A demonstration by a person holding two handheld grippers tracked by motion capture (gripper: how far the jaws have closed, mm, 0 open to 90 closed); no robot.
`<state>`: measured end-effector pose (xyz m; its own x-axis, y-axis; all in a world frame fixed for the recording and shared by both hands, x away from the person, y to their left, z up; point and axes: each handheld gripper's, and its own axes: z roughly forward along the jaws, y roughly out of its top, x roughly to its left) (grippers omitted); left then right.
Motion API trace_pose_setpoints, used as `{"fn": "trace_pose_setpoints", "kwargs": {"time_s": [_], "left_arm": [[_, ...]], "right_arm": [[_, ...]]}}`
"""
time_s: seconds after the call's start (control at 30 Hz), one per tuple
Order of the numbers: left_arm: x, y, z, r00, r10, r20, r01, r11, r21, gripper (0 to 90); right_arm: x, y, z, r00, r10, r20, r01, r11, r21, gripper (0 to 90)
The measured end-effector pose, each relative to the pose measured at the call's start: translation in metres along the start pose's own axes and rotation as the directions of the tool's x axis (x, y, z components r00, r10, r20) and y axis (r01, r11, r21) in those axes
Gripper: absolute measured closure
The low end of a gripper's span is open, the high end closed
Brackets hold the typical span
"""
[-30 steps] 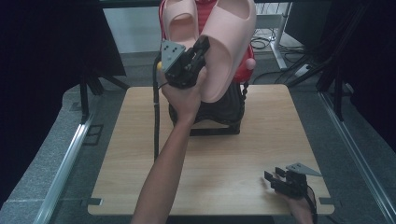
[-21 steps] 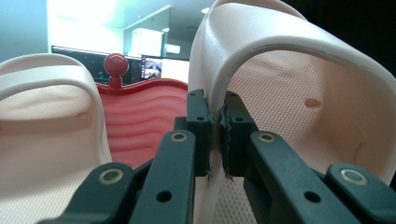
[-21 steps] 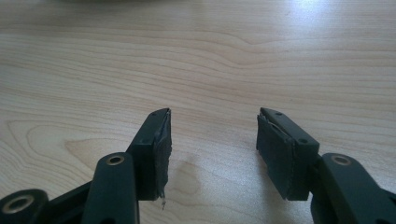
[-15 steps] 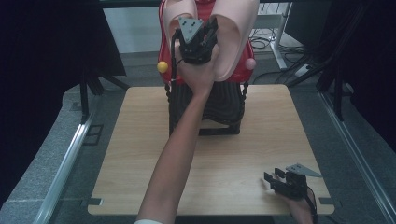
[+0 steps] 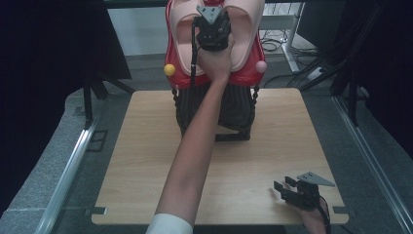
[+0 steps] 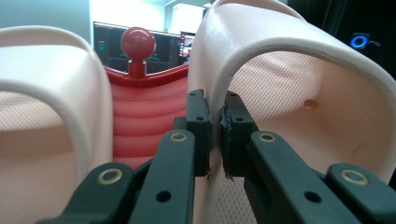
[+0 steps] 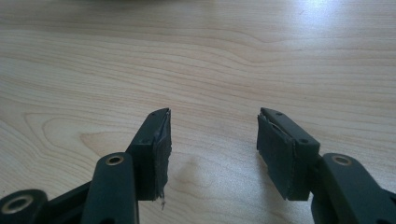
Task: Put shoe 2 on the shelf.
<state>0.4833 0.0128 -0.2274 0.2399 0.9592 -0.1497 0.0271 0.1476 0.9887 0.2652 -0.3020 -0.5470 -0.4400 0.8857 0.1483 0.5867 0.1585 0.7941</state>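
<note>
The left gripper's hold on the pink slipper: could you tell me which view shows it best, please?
The left gripper view: the left gripper pinches the pink slipper strap edge. The high view shows it from above; the right gripper view shows bare table.

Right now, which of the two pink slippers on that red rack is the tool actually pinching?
The right-hand slipper as seen from above. The left gripper is shut on the edge of its strap. The other slipper sits beside it on the red rack, untouched.
</note>
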Motion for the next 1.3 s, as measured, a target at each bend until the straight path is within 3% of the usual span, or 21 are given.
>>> {"fn": "trace_pose_setpoints", "kwargs": {"time_s": [0.13, 0.23, 0.3, 0.37, 0.43, 0.83, 0.87, 1.07, 1.23, 1.3], "left_arm": [[-0.002, -0.003, 0.0, 0.9997, 0.024, -0.006, -0.024, 0.9997, 0.007, 81.3], [-0.002, -0.003, -0.002, 0.9998, 0.019, -0.011, -0.019, 0.9998, 0.003, 81.3], [-0.002, -0.002, -0.003, 0.9995, 0.025, -0.017, -0.025, 0.9997, 0.003, 73.4], [-0.002, -0.002, -0.006, 0.9994, 0.029, -0.017, -0.029, 0.9996, -0.002, 71.0], [-0.001, -0.001, -0.009, 0.9995, 0.032, -0.009, -0.032, 0.9995, 0.001, 63.6], [0.014, -0.012, -0.034, 0.996, -0.004, 0.089, 0.001, 0.9997, 0.025, 54.4], [0.017, -0.014, -0.038, 0.9935, -0.009, 0.114, 0.003, 0.9989, 0.047, 53.5], [0.024, -0.022, -0.056, 0.9834, -0.014, 0.181, 0.002, 0.9978, 0.066, 52.5], [0.029, -0.027, -0.07, 0.9757, -0.017, 0.218, 0.002, 0.9976, 0.069, 51.7], [0.032, -0.031, -0.082, 0.971, -0.009, 0.239, -0.006, 0.9983, 0.059, 51.6]], "right_arm": [[0.0, 0.0, -0.001, 1.0, -0.004, 0.002, 0.004, 1.0, -0.002, 45.1], [0.001, 0.001, -0.001, 1.0, -0.004, 0.001, 0.004, 1.0, -0.001, 45.1], [0.001, 0.001, -0.001, 1.0, -0.007, 0.002, 0.007, 1.0, -0.002, 45.1], [0.002, 0.001, -0.001, 1.0, -0.008, 0.002, 0.008, 1.0, -0.001, 45.1], [0.003, 0.001, 0.0, 0.9999, -0.01, 0.002, 0.01, 1.0, -0.003, 45.1], [0.004, 0.002, 0.003, 0.9999, -0.015, 0.008, 0.015, 1.0, 0.008, 44.9], [0.005, 0.001, 0.003, 0.9998, -0.015, 0.008, 0.015, 1.0, 0.009, 44.9], [0.006, 0.001, 0.005, 0.9997, -0.021, 0.015, 0.021, 1.0, 0.011, 44.9], [0.009, 0.001, 0.006, 0.9995, -0.029, 0.014, 0.028, 0.999, 0.015, 44.9], [0.01, 0.001, 0.006, 0.9993, -0.034, 0.013, 0.034, 0.999, 0.018, 44.9]]}}
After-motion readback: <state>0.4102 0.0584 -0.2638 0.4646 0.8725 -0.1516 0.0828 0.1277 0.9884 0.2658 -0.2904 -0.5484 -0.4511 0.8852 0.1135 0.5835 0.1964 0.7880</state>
